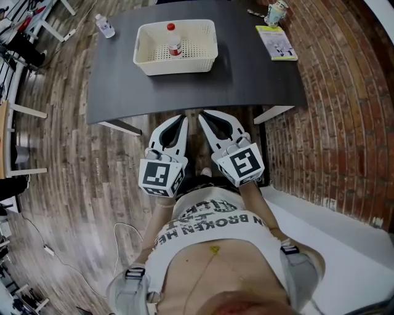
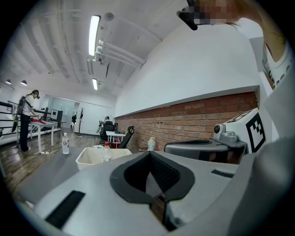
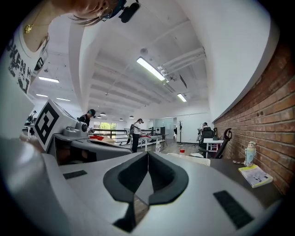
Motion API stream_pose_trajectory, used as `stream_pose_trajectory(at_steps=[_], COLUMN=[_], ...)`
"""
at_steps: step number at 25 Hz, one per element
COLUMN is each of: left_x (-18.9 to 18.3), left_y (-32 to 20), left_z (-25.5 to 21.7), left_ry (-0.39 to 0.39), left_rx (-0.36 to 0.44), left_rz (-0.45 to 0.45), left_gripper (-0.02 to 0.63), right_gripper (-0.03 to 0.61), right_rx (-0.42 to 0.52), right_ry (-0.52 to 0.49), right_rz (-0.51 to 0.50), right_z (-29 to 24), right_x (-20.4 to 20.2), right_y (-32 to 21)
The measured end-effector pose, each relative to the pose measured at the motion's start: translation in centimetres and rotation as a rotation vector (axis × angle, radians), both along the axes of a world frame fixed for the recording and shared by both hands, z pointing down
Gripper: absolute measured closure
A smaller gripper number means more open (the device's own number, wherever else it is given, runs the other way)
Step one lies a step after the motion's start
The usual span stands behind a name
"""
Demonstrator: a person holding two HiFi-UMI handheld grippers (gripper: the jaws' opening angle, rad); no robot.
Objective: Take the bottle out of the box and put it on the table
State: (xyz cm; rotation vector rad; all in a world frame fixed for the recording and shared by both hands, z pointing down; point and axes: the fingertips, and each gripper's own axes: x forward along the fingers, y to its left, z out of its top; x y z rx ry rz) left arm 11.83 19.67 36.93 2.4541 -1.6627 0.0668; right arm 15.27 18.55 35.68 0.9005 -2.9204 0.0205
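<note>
A clear bottle with a red cap [image 1: 174, 42] stands upright inside a cream perforated box [image 1: 203, 60] on the dark table [image 1: 246, 80]. The bottle [image 2: 106, 152] and box [image 2: 90, 159] show small beyond the left jaws, and the red cap [image 3: 182, 150] shows past the right jaws. My left gripper [image 1: 183, 118] and right gripper [image 1: 201, 114] hang side by side in front of the table's near edge, short of the box. Both are shut, tips meeting, nothing between them.
A second clear bottle [image 1: 104, 26] lies at the table's far left corner. A yellow-green booklet [image 1: 277, 42] and a small figurine [image 1: 276, 11] sit at the far right. A brick wall [image 1: 345, 92] runs along the right; other people work at tables in the background.
</note>
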Motion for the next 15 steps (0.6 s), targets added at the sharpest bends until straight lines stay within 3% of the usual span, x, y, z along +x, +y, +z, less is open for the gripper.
stream_pose_trajectory(at_steps=[15], left_x=[-5.1], left_y=[-9.7], left_z=[0.0], left_ry=[-0.006], left_rx=[0.007], left_rz=[0.119], left_gripper=[0.606], right_gripper=[0.569], right_rx=[0.012], right_ry=[0.006], right_rz=[0.066], right_z=[-0.2], right_x=[-6.3], right_y=[-9.1])
